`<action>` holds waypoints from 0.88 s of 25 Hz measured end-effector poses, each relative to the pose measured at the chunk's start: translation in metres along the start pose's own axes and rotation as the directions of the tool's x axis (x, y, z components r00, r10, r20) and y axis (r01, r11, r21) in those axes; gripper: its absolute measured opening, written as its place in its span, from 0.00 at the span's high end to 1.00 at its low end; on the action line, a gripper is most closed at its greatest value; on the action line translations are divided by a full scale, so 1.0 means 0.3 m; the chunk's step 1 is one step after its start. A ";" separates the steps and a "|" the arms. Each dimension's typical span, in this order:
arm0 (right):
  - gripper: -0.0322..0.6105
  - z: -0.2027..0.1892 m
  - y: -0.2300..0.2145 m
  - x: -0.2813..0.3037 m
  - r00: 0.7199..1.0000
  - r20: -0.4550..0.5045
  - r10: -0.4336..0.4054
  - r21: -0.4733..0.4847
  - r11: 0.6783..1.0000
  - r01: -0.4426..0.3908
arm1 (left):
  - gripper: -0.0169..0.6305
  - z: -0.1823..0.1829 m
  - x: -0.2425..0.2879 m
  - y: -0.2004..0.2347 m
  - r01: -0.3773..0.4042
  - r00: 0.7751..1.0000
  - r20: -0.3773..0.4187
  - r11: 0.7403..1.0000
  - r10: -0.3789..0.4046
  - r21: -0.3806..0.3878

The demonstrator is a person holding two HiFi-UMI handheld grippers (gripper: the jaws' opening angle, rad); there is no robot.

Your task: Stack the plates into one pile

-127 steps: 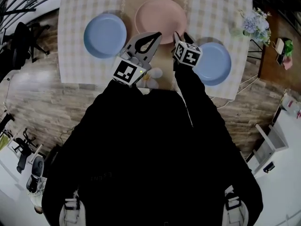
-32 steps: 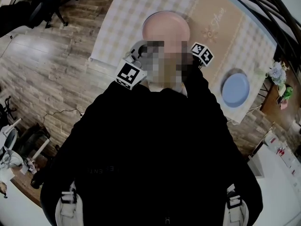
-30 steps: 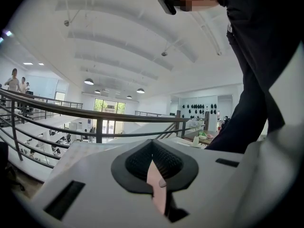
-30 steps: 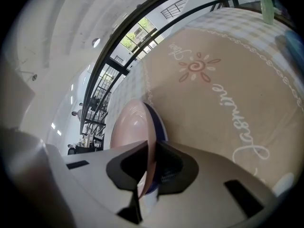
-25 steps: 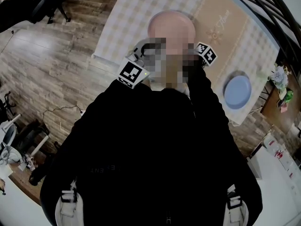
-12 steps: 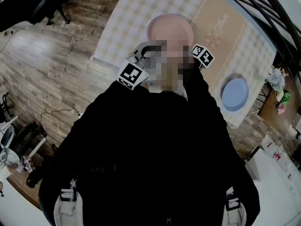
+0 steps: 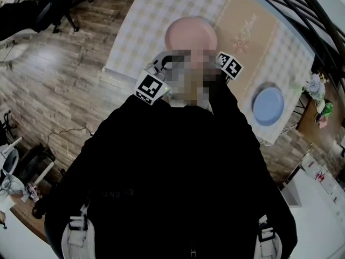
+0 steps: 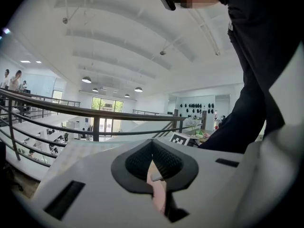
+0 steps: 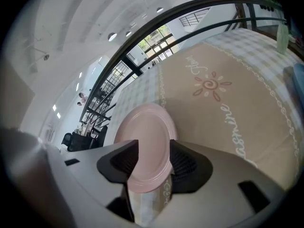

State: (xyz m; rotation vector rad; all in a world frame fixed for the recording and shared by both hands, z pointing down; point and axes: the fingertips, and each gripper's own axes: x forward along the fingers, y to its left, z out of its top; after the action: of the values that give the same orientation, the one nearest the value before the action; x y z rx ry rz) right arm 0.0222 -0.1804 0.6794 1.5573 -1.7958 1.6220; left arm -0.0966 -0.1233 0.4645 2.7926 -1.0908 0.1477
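— Since the long table [image 7: 121,58] fills the top of the head view, what covers it?

— Pale checked cloth [image 7: 145,15] at both ends, and across the middle a beige fabric runner [image 9: 213,113] with a sun motif.

— And the plates?

— One round pink plate [image 7: 191,34] lies by the near edge, where the left checked part meets the runner. One round blue plate [image 7: 268,106] lies well apart from it, in the near right corner.

— What of the person's tools?

— The right gripper [image 9: 153,156] tilts down over the pink plate. Its jaws have just been opening and stand spread; the plate shows in the gap, but neither pad presses it. The left gripper [image 8: 153,144] points about level, its ribbed pads pressed together at the tips. A pinkish sliver shows low in the slot behind them, and what it is cannot be told.

— And the room?

— Grey-brown wooden plank floor [image 7: 64,90], a black curved metal railing [image 9: 142,42] beyond the far edge, a black office chair [image 7: 54,4], flowers [image 7: 314,84] by the right edge, and a white vaulted ceiling [image 8: 118,32] with round lamps [image 8: 86,80].
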 end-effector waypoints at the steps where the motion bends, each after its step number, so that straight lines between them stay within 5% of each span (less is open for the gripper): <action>1: 0.63 0.001 0.011 -0.010 1.000 0.006 0.014 -0.025 1.000 -0.014 | 0.95 -0.001 0.004 -0.005 0.004 1.000 -0.003 1.000 -0.004 0.002; 10: 0.70 0.043 0.089 -0.217 0.978 0.120 0.170 -0.238 0.962 -0.138 | 0.95 0.029 0.058 -0.058 0.054 0.999 -0.009 0.998 -0.053 0.018; 15: 0.73 0.076 0.131 -0.369 0.947 0.178 0.269 -0.407 0.896 -0.179 | 0.95 0.053 0.126 -0.114 0.118 0.993 -0.027 0.992 -0.117 0.034; 22: 0.76 0.106 0.180 -0.587 0.900 0.281 0.334 -0.655 0.752 -0.075 | 0.95 0.069 0.225 -0.208 0.207 0.978 -0.047 0.977 -0.205 0.055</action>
State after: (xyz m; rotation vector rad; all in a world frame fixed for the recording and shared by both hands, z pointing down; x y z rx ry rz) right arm 0.0610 -0.1266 0.5046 1.4241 -2.4538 0.6315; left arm -0.0040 -0.1264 0.4479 2.9192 -0.7932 0.2174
